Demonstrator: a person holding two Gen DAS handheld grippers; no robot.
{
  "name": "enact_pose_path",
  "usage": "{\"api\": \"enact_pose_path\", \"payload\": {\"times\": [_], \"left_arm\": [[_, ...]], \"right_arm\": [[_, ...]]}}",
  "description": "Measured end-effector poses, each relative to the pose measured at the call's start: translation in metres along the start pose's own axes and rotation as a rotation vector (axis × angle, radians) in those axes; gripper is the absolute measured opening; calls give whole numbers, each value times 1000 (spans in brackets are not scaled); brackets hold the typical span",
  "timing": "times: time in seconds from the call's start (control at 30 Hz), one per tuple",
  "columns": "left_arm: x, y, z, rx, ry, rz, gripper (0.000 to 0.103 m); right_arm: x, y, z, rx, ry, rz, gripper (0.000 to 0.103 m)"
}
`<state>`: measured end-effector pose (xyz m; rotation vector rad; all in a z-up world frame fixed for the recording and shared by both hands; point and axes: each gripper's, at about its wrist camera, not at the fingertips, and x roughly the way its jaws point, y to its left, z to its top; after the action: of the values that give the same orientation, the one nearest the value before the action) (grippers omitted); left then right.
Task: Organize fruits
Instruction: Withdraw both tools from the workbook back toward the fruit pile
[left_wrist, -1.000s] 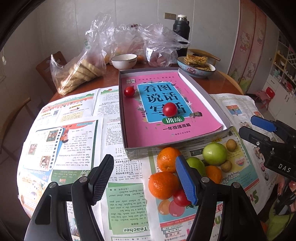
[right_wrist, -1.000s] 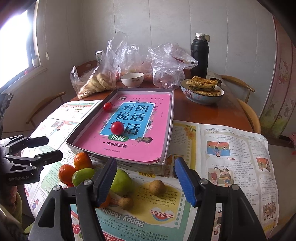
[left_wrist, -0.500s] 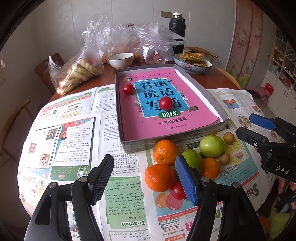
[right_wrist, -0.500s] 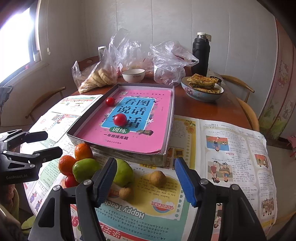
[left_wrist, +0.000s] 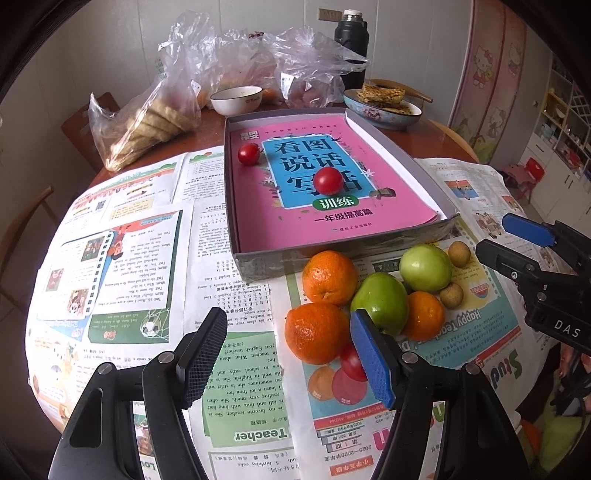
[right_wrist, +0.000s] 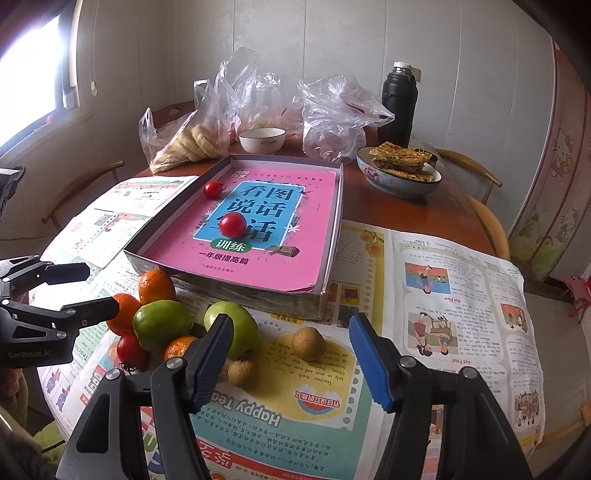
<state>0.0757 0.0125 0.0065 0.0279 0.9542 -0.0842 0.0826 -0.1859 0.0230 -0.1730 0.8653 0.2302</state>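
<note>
A shallow grey box (left_wrist: 258, 264) holds a pink book with two red tomatoes (left_wrist: 328, 181) (right_wrist: 232, 224) on its cover. In front of the box a pile of fruit lies on newspaper: oranges (left_wrist: 317, 332) (right_wrist: 156, 286), green apples (left_wrist: 384, 302) (right_wrist: 240, 328), small brown longans (left_wrist: 451, 295) (right_wrist: 308, 343) and a third tomato (left_wrist: 352, 363) (right_wrist: 131, 349). My left gripper (left_wrist: 286, 323) (right_wrist: 98, 290) hovers open at the pile's left side, with nothing in it. My right gripper (right_wrist: 290, 325) (left_wrist: 517, 240) hovers open over the longans, also holding nothing.
Newspapers (left_wrist: 122, 258) cover the near half of the round wooden table. At the back stand plastic bags of bread (left_wrist: 147, 122), a white bowl (left_wrist: 236, 99), a patterned bowl of flatbread (right_wrist: 400, 173) and a black flask (right_wrist: 399, 103). Wooden chairs (right_wrist: 480, 177) ring the table.
</note>
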Motion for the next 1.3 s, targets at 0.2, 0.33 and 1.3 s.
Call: {"api": "enact_pose_path", "payload": {"times": [0.2, 0.33, 1.3], "left_arm": [[4, 2, -3, -9, 18, -16, 71], [5, 2, -4, -9, 23, -23, 71], [23, 8, -7, -42, 67, -120, 70]], "right_arm": [[1, 0, -2, -1, 5, 0, 65], [3, -2, -3, 3, 11, -2, 65], [30, -22, -17, 52, 96, 13, 65]]}}
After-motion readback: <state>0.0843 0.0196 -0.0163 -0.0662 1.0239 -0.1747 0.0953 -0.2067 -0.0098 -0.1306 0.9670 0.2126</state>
